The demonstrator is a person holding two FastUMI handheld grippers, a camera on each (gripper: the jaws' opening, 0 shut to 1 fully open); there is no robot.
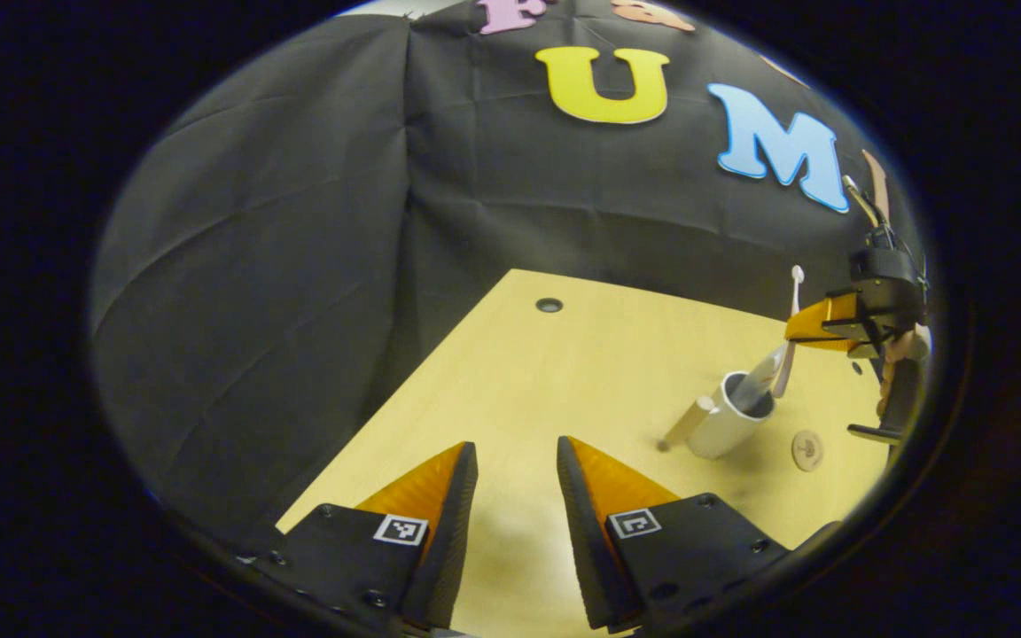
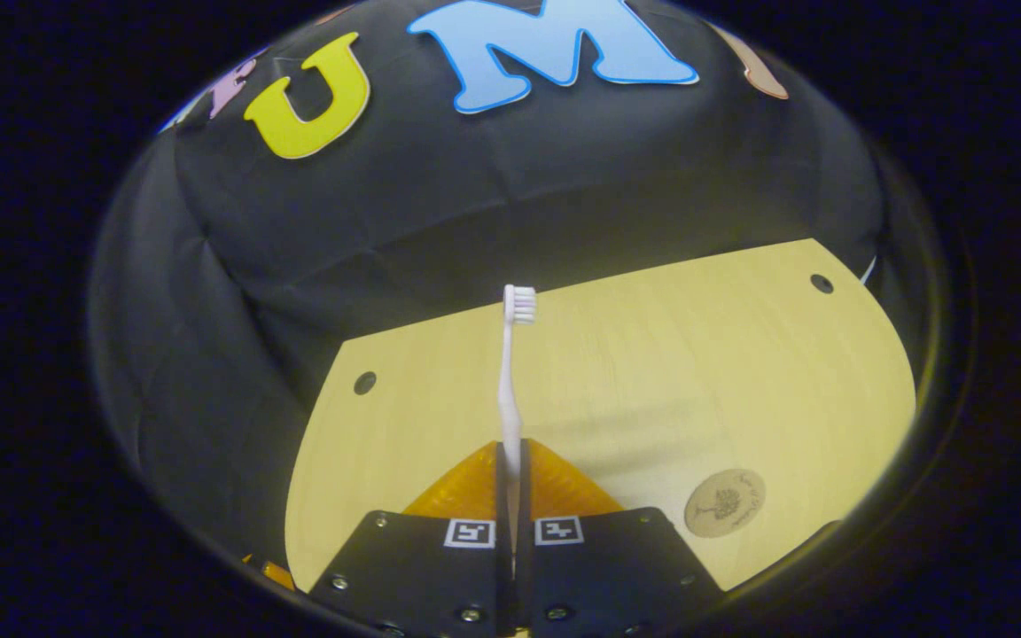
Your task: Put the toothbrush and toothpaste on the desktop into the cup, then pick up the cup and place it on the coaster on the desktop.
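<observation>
A white cup [image 1: 723, 424] stands on the yellow desktop [image 1: 564, 381] at the right of the left gripper view, with a blurred greyish tube, likely the toothpaste [image 1: 757, 381], leaning inside it. Just above the cup's rim, the right gripper [image 1: 792, 330] holds the white toothbrush [image 1: 796, 292] upright, its lower end near the cup's mouth. In the right gripper view the right gripper [image 2: 510, 461] is shut on the toothbrush [image 2: 508, 381], bristles farthest from the fingers. A round tan coaster [image 1: 807, 449] [image 2: 723, 502] lies beside the cup. My left gripper [image 1: 518, 456] is open and holds nothing, low over the table to the cup's left.
A pale stick-like shape [image 1: 683, 427] juts from the cup's left side; it is too blurred to identify. Small dark holes [image 1: 549, 305] [image 2: 364, 383] sit near the desktop's far edge. Black cloth walls close in behind and to the left of the table.
</observation>
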